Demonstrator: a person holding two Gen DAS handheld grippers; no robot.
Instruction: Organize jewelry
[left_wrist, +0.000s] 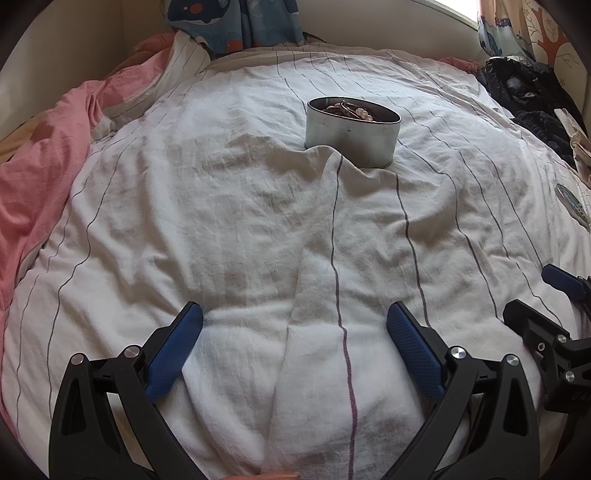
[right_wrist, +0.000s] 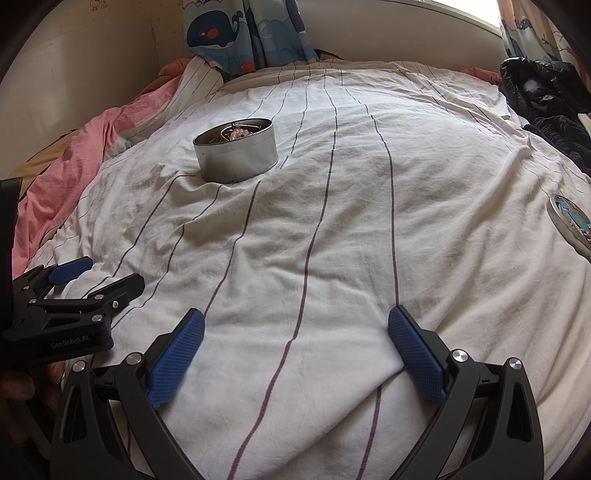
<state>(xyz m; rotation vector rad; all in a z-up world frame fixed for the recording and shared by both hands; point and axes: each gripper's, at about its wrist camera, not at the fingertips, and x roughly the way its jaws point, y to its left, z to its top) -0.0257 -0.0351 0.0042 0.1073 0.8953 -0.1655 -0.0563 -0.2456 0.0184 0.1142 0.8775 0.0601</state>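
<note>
1. A white striped bedsheet (left_wrist: 258, 206) is seen spread over a bed, wrinkled, with a raised fold running toward the near edge.
2. An oval metal tin (left_wrist: 352, 133) is noted standing upright and uncovered on the sheet; beaded jewelry (left_wrist: 347, 109) is heaped inside, partly above the rim.
3. Left gripper (left_wrist: 294, 334): fingers (left_wrist: 173, 354) are spread wide apart, nothing between them, held low over the sheet. The tin is placed well ahead of the fingers and slightly right of their midline; no contact.
4. Right gripper (right_wrist: 295, 334): fingers (right_wrist: 415, 354) are likewise spread wide, empty. In the right wrist view the tin (right_wrist: 236, 155) is found well ahead and to the left of the fingers.
5. A round lid (right_wrist: 570, 221) with a printed top is recorded lying flat on the sheet at far right, well apart from the tin.
6. The grippers are positioned side by side, each visible at the edge of the other's view.
7. A pink blanket (left_wrist: 40, 177) is bunched at left; dark clothing (right_wrist: 543, 96) is piled at far right; whale-print curtains (right_wrist: 243, 33) hang behind.
</note>
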